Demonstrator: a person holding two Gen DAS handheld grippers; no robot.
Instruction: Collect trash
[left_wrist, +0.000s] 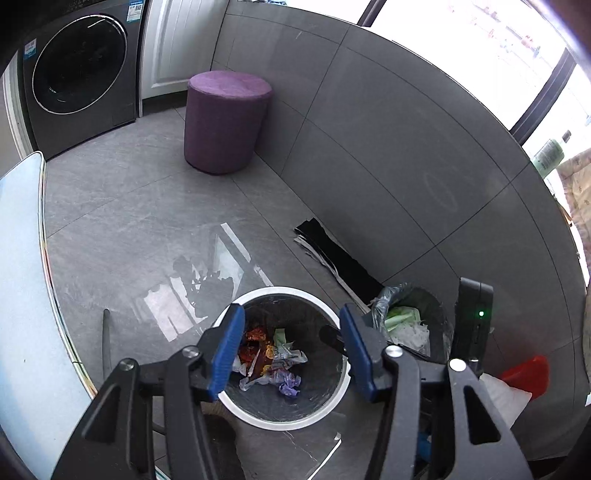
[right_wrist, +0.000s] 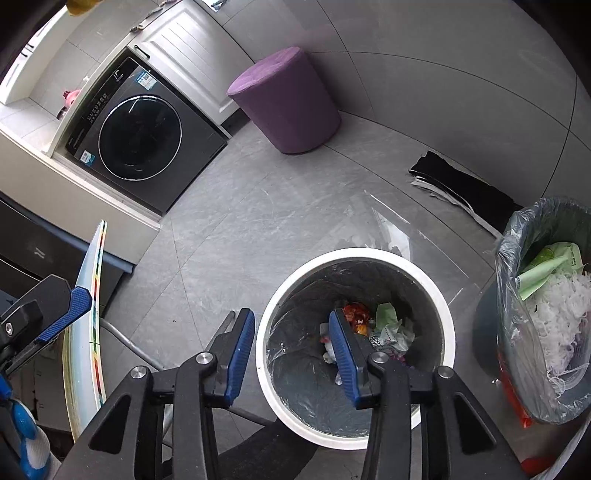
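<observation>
My left gripper (left_wrist: 291, 350) hangs over the white-rimmed bin (left_wrist: 236, 406), blue pads spread wide, nothing between them. My right gripper (right_wrist: 291, 350) is likewise apart and empty, one finger over the bin's rim (right_wrist: 266, 369), the other over its inside.

Around me: table edge (left_wrist: 22, 258) close at left, with a metal leg (right_wrist: 122, 339) below. Nothing blocks the bin mouth.

Bin contents: crumpled trash (left_wrist: 273, 358) at the bottom on a clear liner — red-orange wrapper (right_wrist: 356, 314), green-white paper (right_wrist: 388, 325), purple scrap (left_wrist: 290, 384).

Just right of it, a dark bin with grey bag (right_wrist: 517, 251), nearly full: green packet (right_wrist: 543, 266), white shredded stuff (right_wrist: 565, 314). A red bag (left_wrist: 526, 374) lies beside it.

Further: black-and-white flat sheets (left_wrist: 332, 254) against the wall. Beyond, a purple stool (left_wrist: 225, 122), then the washing machine (left_wrist: 77, 70) by white cabinet doors (left_wrist: 173, 48).
</observation>
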